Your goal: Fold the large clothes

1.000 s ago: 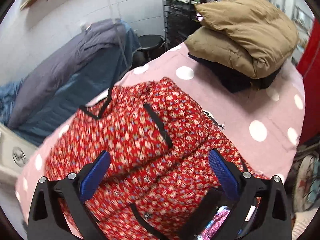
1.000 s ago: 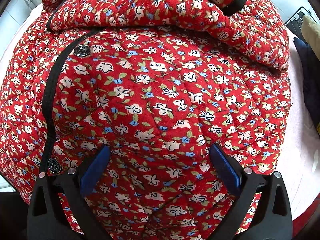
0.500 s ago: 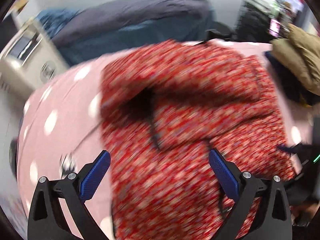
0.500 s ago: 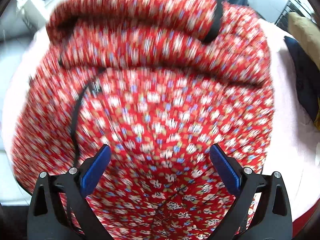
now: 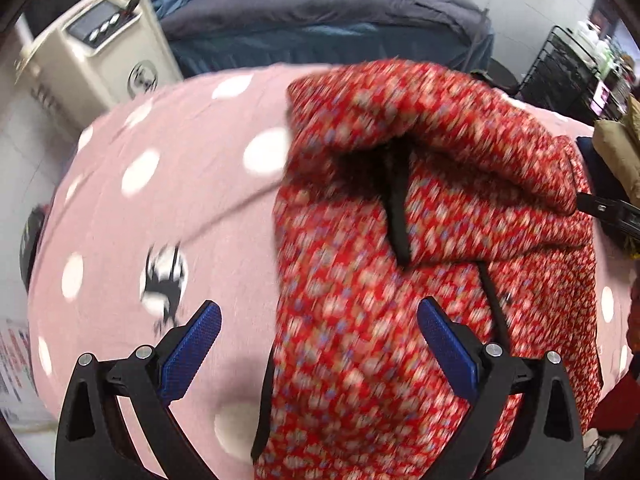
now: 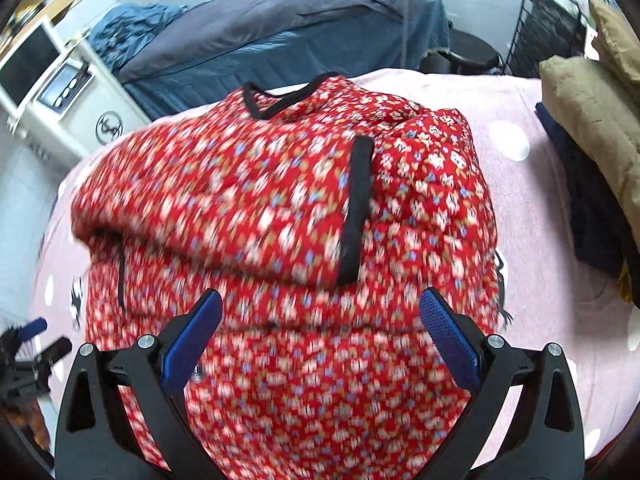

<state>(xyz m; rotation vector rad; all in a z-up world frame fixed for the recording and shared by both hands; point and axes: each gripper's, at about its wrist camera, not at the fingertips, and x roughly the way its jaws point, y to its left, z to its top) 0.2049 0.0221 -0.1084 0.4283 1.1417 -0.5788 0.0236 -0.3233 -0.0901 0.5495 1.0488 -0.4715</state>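
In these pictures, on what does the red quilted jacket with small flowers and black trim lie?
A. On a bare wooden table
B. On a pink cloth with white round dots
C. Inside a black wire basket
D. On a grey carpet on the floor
B: the red quilted jacket with small flowers and black trim is spread on the pink cloth with white round dots, which shows around it in both wrist views.

You see a pink cloth with white dots point(image 5: 168, 216) spread over the worktop. Behind it stands a cream machine with buttons point(image 5: 100, 52). A big grey cover point(image 6: 280, 16) lies over something long at the back. On the right you see a black wire rack point(image 6: 548, 24), a round black stool point(image 6: 472, 54), and a stack of tan and dark blue clothes point(image 6: 588, 120).
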